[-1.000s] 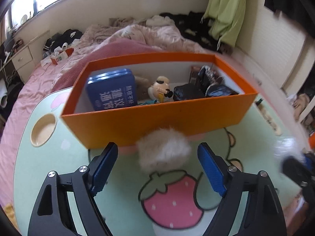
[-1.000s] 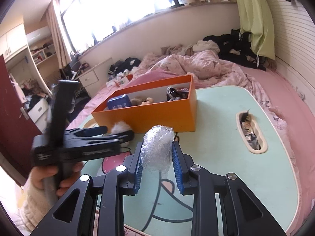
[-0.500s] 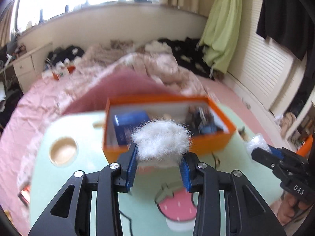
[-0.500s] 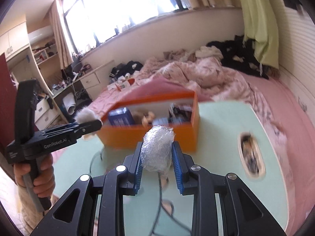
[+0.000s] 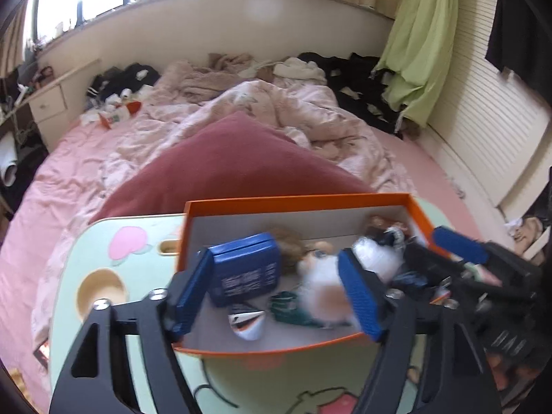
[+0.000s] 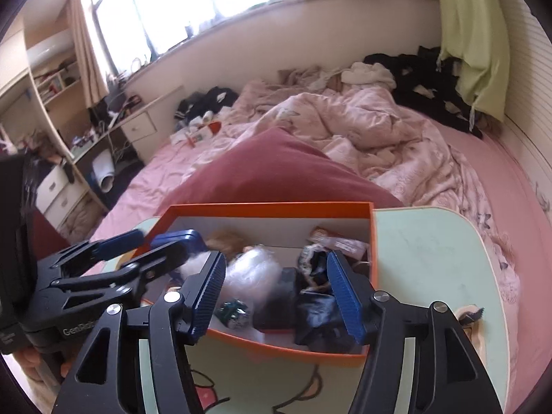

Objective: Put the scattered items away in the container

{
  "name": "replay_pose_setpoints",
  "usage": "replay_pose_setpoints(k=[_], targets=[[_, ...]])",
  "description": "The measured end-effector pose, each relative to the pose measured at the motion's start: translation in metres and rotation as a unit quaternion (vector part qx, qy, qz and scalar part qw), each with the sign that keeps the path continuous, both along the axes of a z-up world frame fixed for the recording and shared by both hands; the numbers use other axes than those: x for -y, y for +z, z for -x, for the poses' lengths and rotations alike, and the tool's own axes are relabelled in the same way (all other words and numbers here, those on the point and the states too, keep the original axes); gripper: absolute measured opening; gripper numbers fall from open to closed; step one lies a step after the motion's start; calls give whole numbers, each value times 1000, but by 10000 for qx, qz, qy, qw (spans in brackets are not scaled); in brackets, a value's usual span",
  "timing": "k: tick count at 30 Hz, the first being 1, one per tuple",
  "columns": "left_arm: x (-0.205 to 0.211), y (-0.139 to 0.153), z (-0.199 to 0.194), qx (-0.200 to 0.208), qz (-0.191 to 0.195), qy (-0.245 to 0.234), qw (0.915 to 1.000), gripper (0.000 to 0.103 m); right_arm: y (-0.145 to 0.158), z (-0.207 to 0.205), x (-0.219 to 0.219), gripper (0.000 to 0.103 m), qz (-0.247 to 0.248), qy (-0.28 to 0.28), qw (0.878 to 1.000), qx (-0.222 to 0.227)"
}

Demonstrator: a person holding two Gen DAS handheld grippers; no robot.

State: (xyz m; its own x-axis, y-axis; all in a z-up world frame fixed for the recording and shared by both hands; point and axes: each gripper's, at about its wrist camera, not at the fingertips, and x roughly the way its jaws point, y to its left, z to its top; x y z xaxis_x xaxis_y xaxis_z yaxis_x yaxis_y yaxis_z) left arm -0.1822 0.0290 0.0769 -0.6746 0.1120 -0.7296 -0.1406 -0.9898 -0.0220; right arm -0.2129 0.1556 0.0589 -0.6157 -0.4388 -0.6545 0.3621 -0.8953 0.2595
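Box [image 5: 303,346] sits on tabletop [image 6: 427,241], w/ fluffy ball [image 5: 324,284] & plastic wad [image 6: 253,270] dropping in. Your left hand-held gripper [image 5: 276,293] & right hand-held gripper [image 6: 276,295] are both opening, nothing pinched. Nothing loose visible; prob. nearly done.

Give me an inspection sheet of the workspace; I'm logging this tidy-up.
Surface: green table, cartoon print.
Job's things: orange box on the table holds a blue tin, white pompom, plastic wad and dark pouches.
Clutter: nothing seen loose on the table.
Grippers: left gripper and right gripper both over the box, jaws opening, pads clear of everything.
Cables: nothing seen.
Surroundings: unmade pink bed, green cloth hanging, window.
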Motion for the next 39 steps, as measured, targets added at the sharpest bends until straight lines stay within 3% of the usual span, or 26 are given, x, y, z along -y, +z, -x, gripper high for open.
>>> replay_pose_setpoints(k=[4,8,19,26,29,31,33,37,39], targets=[[10,-17,1,305,-64,56,9995,78,-12,1,-7,61,-70,-24,9997,251],[1,-26,-13,15,472,-32,9989,79,-13,-9,-5,61,-285,-58,9996,61],[24,-21,-49,-257,374,0,9990,79,-18,-59,23,61,-871,181,9955,-335],[33,-16,-65,-434,233,94,9987,79,-16,-72,26,61,-758,248,9960,-391],[37,2,-91,-979,5,87,9952,79,-3,-91,17,61,-473,99,9948,-901],[34,10,-109,-1139,18,-64,9935,79,7,-109,14,64,-507,89,9915,-1195],[30,8,-126,-939,30,-228,9953,79,9,-122,13,76,-593,116,9907,-1217],[30,-17,-142,-305,-264,-367,9985,79,-7,-142,12,79,-629,266,9938,-882],[25,-32,-143,-99,-176,-312,9993,79,-23,-147,10,79,-681,240,9953,-643]])
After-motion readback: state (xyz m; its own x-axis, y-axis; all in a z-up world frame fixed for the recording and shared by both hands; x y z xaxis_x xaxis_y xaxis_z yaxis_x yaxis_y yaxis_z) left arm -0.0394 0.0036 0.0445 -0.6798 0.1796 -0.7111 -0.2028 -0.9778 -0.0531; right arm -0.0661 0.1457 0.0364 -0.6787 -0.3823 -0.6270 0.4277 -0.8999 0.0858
